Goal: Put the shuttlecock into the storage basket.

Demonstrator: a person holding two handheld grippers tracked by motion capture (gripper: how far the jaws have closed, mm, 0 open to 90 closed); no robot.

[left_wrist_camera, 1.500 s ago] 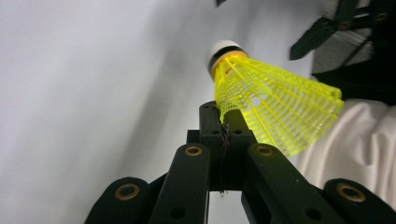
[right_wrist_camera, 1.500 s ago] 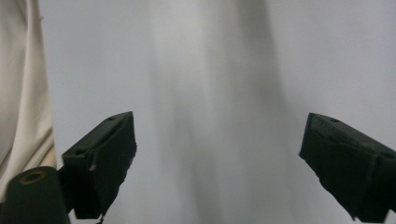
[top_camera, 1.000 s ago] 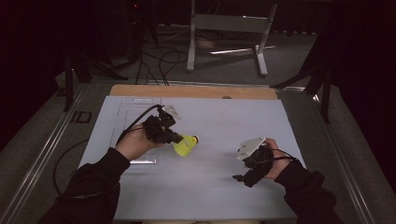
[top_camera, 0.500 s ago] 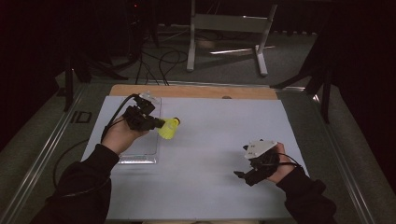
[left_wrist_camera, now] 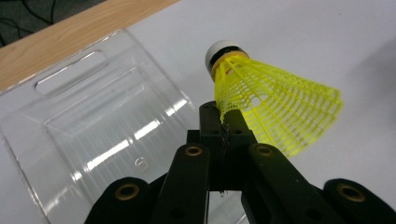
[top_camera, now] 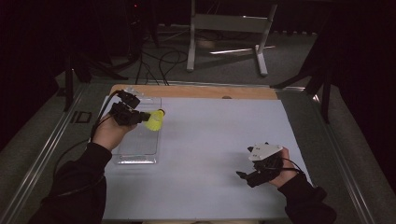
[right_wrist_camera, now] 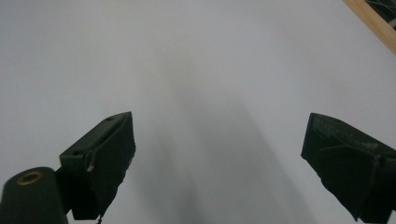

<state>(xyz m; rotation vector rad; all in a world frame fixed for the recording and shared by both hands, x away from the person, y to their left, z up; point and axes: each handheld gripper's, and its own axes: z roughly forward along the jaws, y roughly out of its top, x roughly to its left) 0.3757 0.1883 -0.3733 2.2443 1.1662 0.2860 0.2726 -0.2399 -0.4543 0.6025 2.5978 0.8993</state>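
The left gripper (top_camera: 142,116), clamped on a yellow shuttlecock (top_camera: 154,121), hovers over the clear tray (top_camera: 138,151). It has moved farther left since a second ago. The right gripper (top_camera: 243,174) rests low, jaws apart.

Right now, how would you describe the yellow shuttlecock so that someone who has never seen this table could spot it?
Start at the white table top and go to its far left corner, where a clear plastic tray lies by the wooden edge. Just above the tray's right rim, the left gripper has its jaws shut on a neon-yellow mesh shuttlecock with a white cork tip, the one bright thing there.
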